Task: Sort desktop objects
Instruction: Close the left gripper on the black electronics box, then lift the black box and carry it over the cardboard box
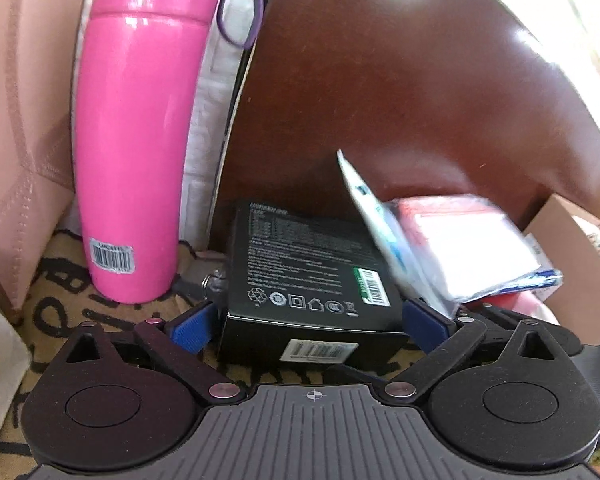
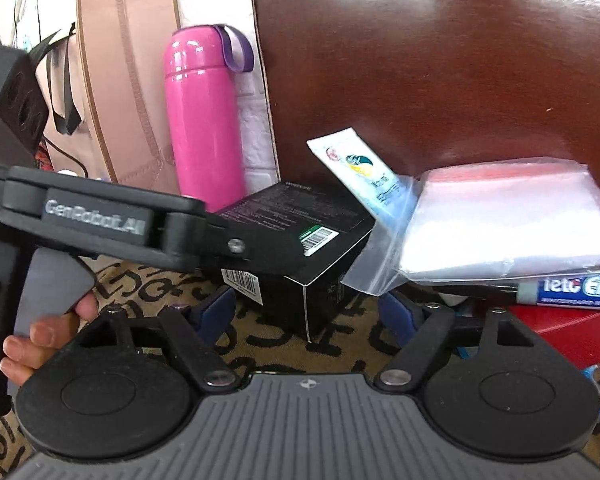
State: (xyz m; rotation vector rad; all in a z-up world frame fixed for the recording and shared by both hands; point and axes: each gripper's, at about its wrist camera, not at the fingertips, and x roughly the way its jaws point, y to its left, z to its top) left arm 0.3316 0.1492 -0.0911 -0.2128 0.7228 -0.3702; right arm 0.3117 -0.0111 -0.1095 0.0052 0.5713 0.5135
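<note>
A black box (image 1: 308, 272) with white print and barcode labels stands on the patterned cloth (image 1: 60, 300). My left gripper (image 1: 308, 326) is shut on it, one blue pad (image 1: 192, 330) against each side. In the right wrist view the same box (image 2: 300, 224) shows corner-on, with the left gripper's black body (image 2: 96, 220) reaching in from the left, held by a hand (image 2: 40, 340). My right gripper (image 2: 308, 312) stands open, the box's near corner between its pads (image 2: 396, 312) and a gap on the right side.
A pink bottle (image 1: 140, 140) stands upright left of the box, in front of a pink bag (image 1: 16, 120). A glossy brown panel (image 1: 400, 80) rises behind. Right of the box lie a sachet (image 2: 360, 168), a clear bag pack (image 2: 508, 216), a blue-lettered carton (image 2: 572, 290) and a cardboard box (image 1: 572, 264).
</note>
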